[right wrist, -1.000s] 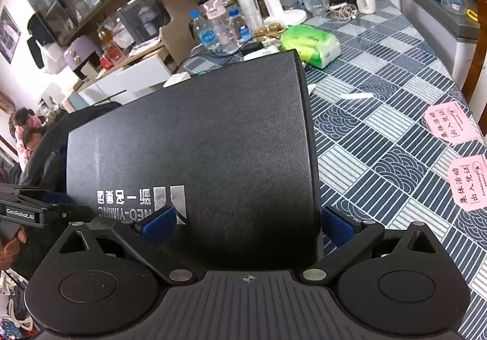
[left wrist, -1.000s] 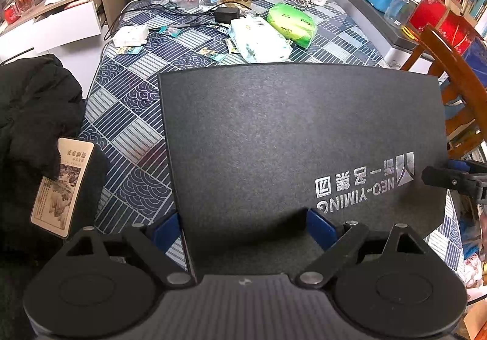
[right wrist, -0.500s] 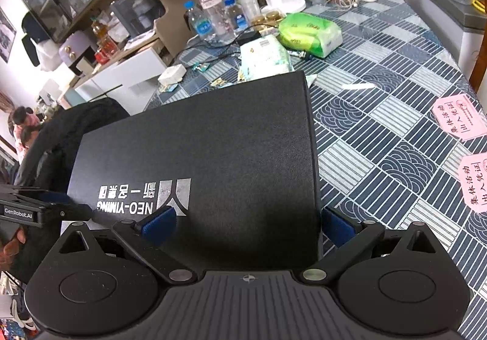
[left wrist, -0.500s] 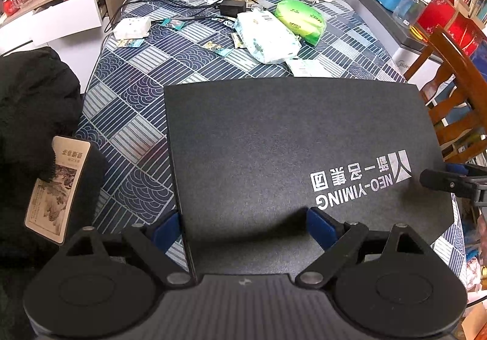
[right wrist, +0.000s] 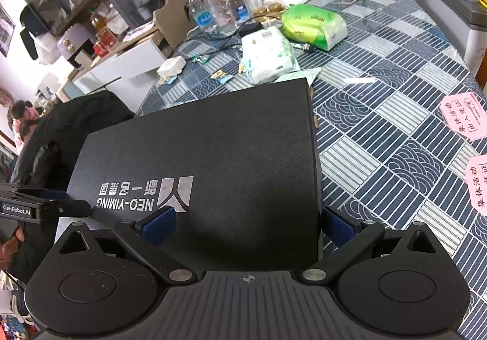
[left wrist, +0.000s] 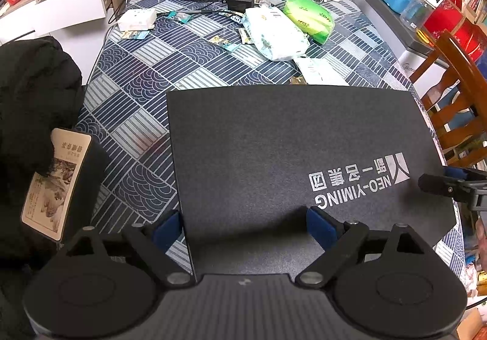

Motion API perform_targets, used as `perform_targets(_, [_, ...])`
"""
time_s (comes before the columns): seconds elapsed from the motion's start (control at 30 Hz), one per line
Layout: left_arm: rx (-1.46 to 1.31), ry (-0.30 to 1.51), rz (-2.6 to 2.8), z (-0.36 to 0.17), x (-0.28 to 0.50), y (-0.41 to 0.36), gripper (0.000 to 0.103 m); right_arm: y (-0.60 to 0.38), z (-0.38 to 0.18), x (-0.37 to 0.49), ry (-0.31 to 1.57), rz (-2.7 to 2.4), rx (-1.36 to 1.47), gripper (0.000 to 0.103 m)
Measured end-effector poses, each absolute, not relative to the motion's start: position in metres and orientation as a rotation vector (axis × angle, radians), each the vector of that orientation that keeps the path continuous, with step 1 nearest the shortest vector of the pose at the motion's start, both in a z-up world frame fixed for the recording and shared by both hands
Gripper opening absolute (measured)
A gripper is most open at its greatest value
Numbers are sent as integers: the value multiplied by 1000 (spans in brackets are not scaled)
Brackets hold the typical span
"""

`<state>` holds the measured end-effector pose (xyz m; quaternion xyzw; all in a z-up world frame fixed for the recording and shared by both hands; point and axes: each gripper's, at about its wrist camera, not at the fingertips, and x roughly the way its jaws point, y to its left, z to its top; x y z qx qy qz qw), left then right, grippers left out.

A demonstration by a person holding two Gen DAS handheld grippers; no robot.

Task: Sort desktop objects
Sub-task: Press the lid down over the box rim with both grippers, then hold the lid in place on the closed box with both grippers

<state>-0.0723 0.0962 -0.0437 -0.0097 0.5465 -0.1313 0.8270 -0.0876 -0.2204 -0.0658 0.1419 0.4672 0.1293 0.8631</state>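
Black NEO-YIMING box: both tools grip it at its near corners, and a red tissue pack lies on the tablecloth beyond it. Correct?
One error: the tissue pack is green, not red, as the right wrist view shows. The rest holds: the left tool and right tool each straddle a near corner of the black box.

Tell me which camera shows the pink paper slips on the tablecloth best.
The right wrist view. Two pink paper slips with red printed characters lie flat on the patterned tablecloth, right of the black box; the lower slip is cut by the frame edge. The left wrist view shows neither slip.
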Motion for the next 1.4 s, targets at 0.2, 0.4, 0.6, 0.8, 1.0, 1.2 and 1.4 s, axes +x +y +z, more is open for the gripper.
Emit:
perform_targets(0.2, [-23,1169,-279,-48,-73,96,103,-220,-71,-91,997,269,304,102])
perform_targets(0.4, [-20,1185,-278,-55,-74,95,103,-218,-74,-92,1003,267,306,102])
perform_targets(0.6, [-22,1196,-274,-58,-75,95,103,-215,-76,-92,1003,261,283,102])
perform_targets(0.8, [-14,1194,-278,-56,-75,93,103,-215,-78,-95,1005,257,277,102])
perform_targets(1.0, [-16,1191,-276,-59,-74,94,103,-213,-81,-101,1008,256,270,103])
perform_targets(1.2, [-15,1190,-264,-59,-68,95,103,-210,-84,-106,1015,254,267,103])
perform_targets(1.4, [-20,1205,-266,-65,-66,97,103,-208,-88,-112,1021,252,264,103])
